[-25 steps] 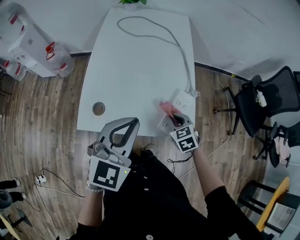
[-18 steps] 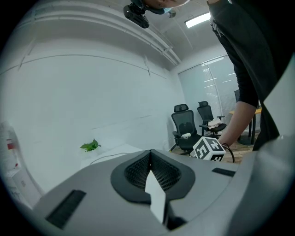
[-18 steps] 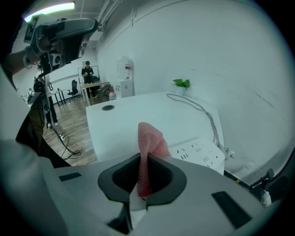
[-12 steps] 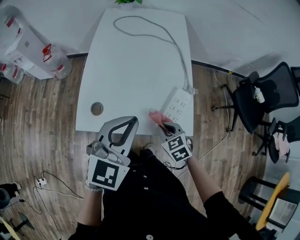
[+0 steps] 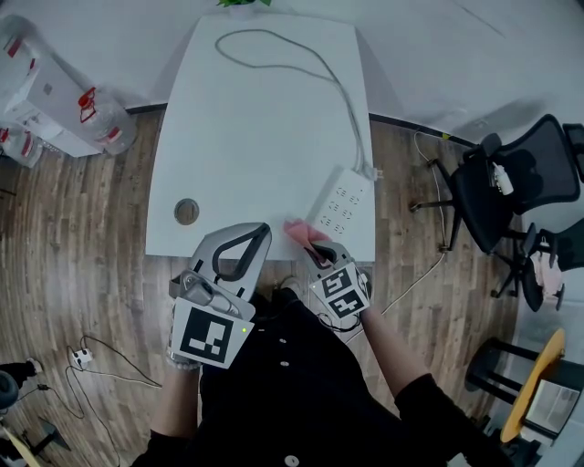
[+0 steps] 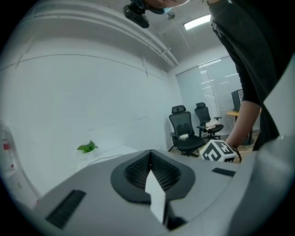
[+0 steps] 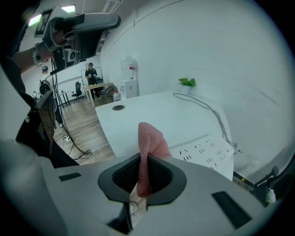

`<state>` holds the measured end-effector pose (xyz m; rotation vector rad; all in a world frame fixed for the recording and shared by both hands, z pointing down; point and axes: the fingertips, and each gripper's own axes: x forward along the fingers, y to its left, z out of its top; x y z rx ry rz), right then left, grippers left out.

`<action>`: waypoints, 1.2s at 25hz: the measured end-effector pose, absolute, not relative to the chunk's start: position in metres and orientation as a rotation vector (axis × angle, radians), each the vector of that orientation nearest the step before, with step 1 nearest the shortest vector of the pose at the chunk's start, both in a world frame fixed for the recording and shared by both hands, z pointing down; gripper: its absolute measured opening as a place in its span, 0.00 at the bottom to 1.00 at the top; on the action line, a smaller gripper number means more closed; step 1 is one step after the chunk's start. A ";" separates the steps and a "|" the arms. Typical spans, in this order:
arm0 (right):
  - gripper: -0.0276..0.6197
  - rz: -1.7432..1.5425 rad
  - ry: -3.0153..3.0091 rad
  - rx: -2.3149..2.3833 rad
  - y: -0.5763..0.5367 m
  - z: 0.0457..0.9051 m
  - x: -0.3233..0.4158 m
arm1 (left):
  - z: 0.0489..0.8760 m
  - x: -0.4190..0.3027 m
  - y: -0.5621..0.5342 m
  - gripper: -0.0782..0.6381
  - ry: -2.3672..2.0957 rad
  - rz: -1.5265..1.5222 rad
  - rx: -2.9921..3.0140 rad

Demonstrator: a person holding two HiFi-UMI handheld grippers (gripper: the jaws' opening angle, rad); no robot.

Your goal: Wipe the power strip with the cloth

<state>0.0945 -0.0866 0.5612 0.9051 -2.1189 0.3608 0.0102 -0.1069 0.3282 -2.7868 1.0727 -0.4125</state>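
Jaws: right gripper [image 7: 143, 174] pinches cloth [image 7: 149, 142]; left gripper [image 6: 151, 174] has its pair pressed together, empty.
Carry the cloth toward two o'clock onto the power strip [image 5: 343, 204], then wipe lightly lengthwise.

In the head view the right gripper [image 5: 321, 248] covers the near part of the cloth [image 5: 299, 230]. The plant [image 5: 243, 4] is cut by the top edge, and a chair [image 5: 558, 260] by the right edge.

In the right gripper view the lower end of the cloth [image 7: 148, 147] is buried between the jaws. A far person [image 7: 91, 73] at upper left is too small to make out.

In the left gripper view the jaws block most of the table [image 6: 113, 152].
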 end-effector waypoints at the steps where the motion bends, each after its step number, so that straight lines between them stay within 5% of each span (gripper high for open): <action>1: 0.13 0.362 -2.117 0.906 -0.087 0.562 0.094 | 0.328 0.010 -0.107 0.13 1.071 -0.412 -2.787; 14: 0.13 0.347 -2.107 0.996 -0.093 0.548 0.097 | 0.329 0.001 -0.110 0.13 1.074 -0.414 -2.789; 30: 0.13 0.192 -2.253 1.277 -0.126 0.435 0.092 | 0.313 0.008 -0.121 0.13 0.988 -0.369 -2.776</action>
